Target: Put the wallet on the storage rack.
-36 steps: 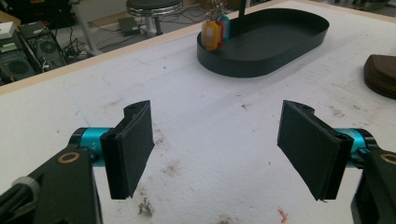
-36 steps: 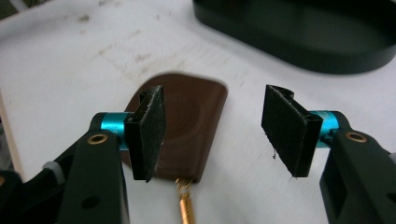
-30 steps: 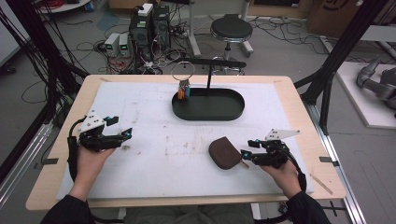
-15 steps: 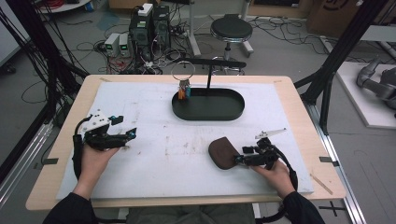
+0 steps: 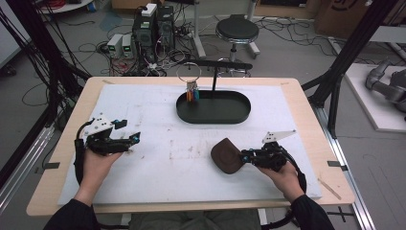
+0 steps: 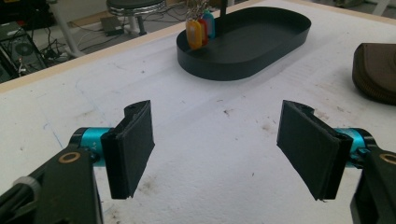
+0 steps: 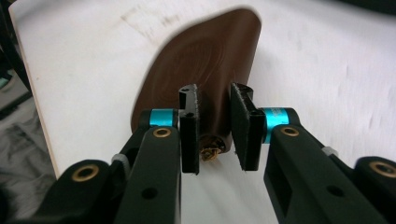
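Observation:
A brown leather pouch (image 5: pixel 227 155) lies flat on the white mat, right of centre near the front. My right gripper (image 5: pixel 245 156) comes at it from the right. Its jaws have just been closing and now pinch the pouch's narrow end (image 7: pixel 210 60), where a brass snap shows between the pads; in its own view the right gripper (image 7: pixel 215 135) stays low over the mat. My left gripper (image 5: pixel 134 141) rests on the mat at the left, open and empty (image 6: pixel 219 154), pointing toward the pouch (image 6: pixel 378 72).
A black oval tray (image 5: pixel 213 117) sits at the back centre with a post and crossbar rising from it. A key ring with coloured tags (image 5: pixel 191 93) hangs over its left end. The wooden table edge (image 5: pixel 191 206) runs along the front.
The right gripper has rolled, edged closer to the pouch and closed its jaws on the pouch's right end. The left gripper has barely shifted.

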The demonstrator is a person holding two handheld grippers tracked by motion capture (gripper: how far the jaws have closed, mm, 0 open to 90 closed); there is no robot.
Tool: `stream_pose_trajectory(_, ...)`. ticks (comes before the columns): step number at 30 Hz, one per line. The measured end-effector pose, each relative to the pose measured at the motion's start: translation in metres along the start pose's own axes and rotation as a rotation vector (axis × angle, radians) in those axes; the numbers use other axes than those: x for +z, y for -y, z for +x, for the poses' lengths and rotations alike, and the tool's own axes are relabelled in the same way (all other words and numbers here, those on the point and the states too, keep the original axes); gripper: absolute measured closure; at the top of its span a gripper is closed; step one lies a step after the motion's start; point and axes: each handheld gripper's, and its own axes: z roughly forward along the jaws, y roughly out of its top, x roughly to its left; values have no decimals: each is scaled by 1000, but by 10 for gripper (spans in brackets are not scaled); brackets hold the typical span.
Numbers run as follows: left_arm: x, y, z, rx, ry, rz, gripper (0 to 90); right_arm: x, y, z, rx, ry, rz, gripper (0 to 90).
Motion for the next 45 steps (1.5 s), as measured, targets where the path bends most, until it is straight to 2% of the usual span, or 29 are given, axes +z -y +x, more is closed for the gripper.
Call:
stream_pose_trajectory(6,-1,-5,-3,-9,29,-31,271,-1,-23,19,-163,27,-60,782)
stream_pose_trajectory(9,2,-7,-6,-14,51,-38,271,3,-29,27,-240,24,-51,782)
stream_pose_trajectory(10,3,-7,-7,-13,57,-39,271,4,-30,30,-250,25,-50,780)
stream_pose_trajectory(12,5,-9,-12,1,68,-36,271,6,-31,33,-271,-1,-43,777)
stream_pose_trajectory(16,9,-12,-18,9,96,-43,271,5,-31,42,-323,2,-40,768)
stream_pose_trajectory(21,16,-15,-26,17,157,-41,271,6,-32,49,-378,-32,-47,745)
stream_pose_trajectory(23,19,-16,-27,13,177,-43,271,6,-32,50,-375,-51,-47,732)
stream_pose_trajectory(25,21,-17,-28,-12,210,-56,271,5,-32,52,-378,-59,-51,724)
stream_pose_trajectory(28,28,-18,-33,-47,307,-60,271,5,-32,53,-382,-62,-52,723)
stream_pose_trajectory(29,32,-19,-36,-45,333,-60,271,5,-32,54,-390,-63,-53,723)
stream_pose_trajectory(39,79,-34,-72,28,546,12,271,4,-31,57,-406,-85,-52,712)
stream_pose_trajectory(41,90,-35,-79,37,596,47,271,4,-32,57,-416,-89,-50,712)
stream_pose_trajectory(43,101,-36,-88,67,613,80,273,4,-32,57,-421,-91,-48,711)
stream_pose_trajectory(45,109,-38,-96,87,636,81,274,4,-32,57,-422,-90,-45,709)
